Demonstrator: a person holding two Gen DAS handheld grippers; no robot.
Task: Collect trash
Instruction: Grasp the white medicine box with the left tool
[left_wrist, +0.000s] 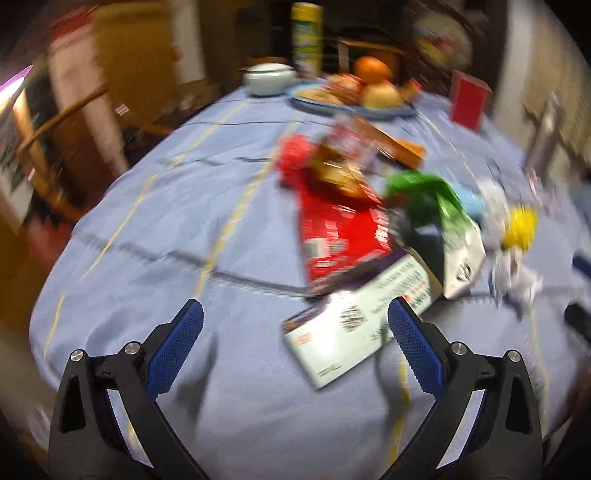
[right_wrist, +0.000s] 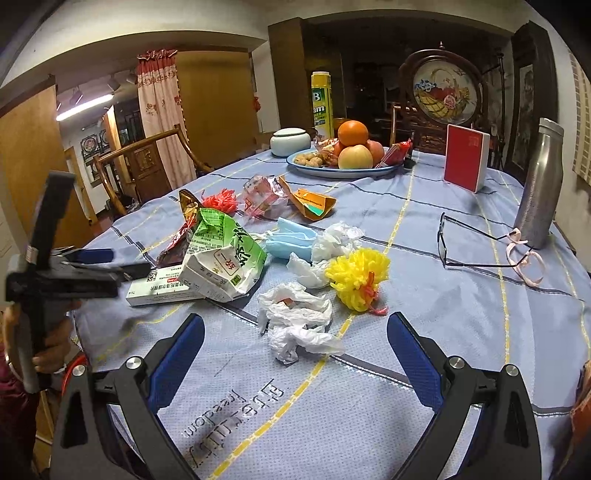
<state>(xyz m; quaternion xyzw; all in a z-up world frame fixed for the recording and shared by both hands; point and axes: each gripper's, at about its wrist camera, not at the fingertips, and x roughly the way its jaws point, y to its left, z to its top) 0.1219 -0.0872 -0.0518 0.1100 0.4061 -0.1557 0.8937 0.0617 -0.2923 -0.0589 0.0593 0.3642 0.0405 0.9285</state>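
Observation:
Trash lies on a blue tablecloth (right_wrist: 443, 314). My right gripper (right_wrist: 295, 332) is open and empty, with crumpled white tissue (right_wrist: 295, 317) between its fingertips. Beyond it lie a yellow pompom (right_wrist: 356, 275), a green-white carton (right_wrist: 225, 258), a white medicine box (right_wrist: 162, 291), a blue face mask (right_wrist: 291, 238), a red pompom (right_wrist: 221, 199), foil wrappers (right_wrist: 264, 195) and an orange box (right_wrist: 312, 203). My left gripper (left_wrist: 295, 321) is open and empty, just short of the white medicine box (left_wrist: 351, 325). That view is blurred; a red wrapper (left_wrist: 340, 229) and the carton (left_wrist: 443, 225) show. The left gripper (right_wrist: 107, 264) also appears in the right view.
A fruit plate (right_wrist: 343, 168), white jar (right_wrist: 290, 142), yellow can (right_wrist: 321, 107), red-white box (right_wrist: 467, 162) and steel bottle (right_wrist: 541, 184) stand at the back. Glasses (right_wrist: 476, 240) lie at the right. Wooden chairs (right_wrist: 147, 158) stand left of the table.

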